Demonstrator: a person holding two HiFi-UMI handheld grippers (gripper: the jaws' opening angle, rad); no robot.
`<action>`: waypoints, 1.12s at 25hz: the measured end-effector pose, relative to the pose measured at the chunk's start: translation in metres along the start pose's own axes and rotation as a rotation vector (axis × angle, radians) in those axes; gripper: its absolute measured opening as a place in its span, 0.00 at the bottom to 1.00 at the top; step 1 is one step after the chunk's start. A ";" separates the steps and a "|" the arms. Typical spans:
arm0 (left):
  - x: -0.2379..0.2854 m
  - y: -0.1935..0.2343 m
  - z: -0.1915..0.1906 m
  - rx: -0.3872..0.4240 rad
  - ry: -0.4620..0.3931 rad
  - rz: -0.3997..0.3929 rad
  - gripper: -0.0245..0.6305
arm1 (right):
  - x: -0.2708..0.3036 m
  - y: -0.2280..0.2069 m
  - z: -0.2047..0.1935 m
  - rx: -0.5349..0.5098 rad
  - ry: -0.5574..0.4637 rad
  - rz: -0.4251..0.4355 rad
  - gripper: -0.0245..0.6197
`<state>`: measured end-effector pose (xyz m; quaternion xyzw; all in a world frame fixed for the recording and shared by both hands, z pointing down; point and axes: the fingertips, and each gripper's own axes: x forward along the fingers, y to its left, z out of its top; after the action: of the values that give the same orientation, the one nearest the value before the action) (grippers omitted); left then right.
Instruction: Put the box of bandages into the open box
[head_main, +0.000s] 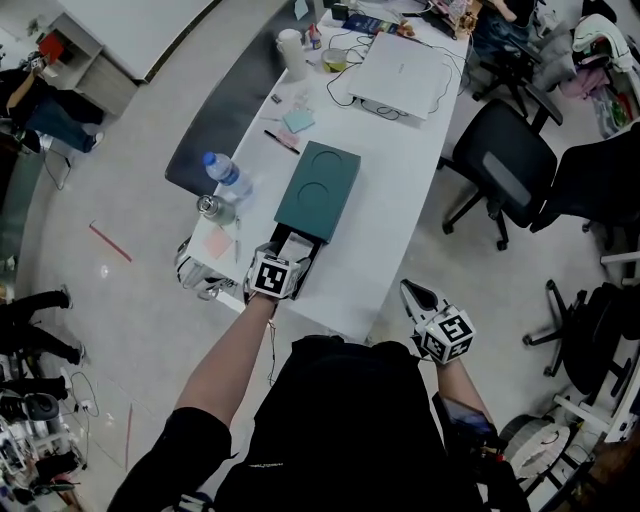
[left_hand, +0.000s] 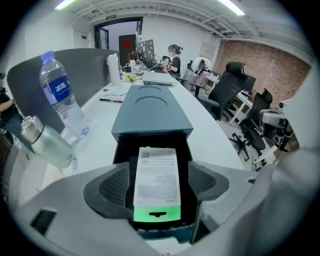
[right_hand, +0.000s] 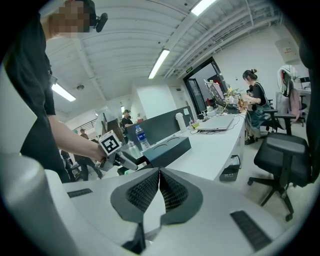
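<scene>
The open box (head_main: 318, 185) is a long teal case on the white table (head_main: 400, 190), with its drawer pulled out toward me. A white box of bandages (left_hand: 156, 182) with a green end lies flat in that drawer (left_hand: 151, 107). My left gripper (head_main: 290, 255) hangs over the drawer. In the left gripper view, the left gripper (left_hand: 159, 172) has its jaws open on either side of the bandage box, with a small gap at each pad. My right gripper (head_main: 412, 292) is off the table's near right edge. In the right gripper view, the right gripper (right_hand: 159, 172) is shut on nothing.
A water bottle (head_main: 228, 178) and a metal flask (head_main: 210, 207) stand left of the teal box, close to the left gripper. A pink note (head_main: 218, 243) lies by the table corner. A laptop (head_main: 398, 75) sits far back. Black office chairs (head_main: 500, 160) stand on the right.
</scene>
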<state>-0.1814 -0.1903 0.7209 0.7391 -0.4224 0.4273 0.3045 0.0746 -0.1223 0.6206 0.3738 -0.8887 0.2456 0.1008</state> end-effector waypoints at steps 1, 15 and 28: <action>-0.004 -0.001 0.001 -0.001 -0.013 0.010 0.60 | 0.000 0.000 0.001 -0.004 0.001 0.008 0.08; -0.074 -0.031 -0.009 -0.134 -0.266 0.116 0.32 | 0.015 0.021 0.018 -0.104 0.007 0.192 0.08; -0.138 -0.069 -0.048 -0.310 -0.476 0.194 0.14 | 0.030 0.059 0.034 -0.202 0.025 0.394 0.08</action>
<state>-0.1771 -0.0698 0.6141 0.7194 -0.6109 0.1995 0.2637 0.0120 -0.1224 0.5809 0.1779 -0.9633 0.1750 0.0987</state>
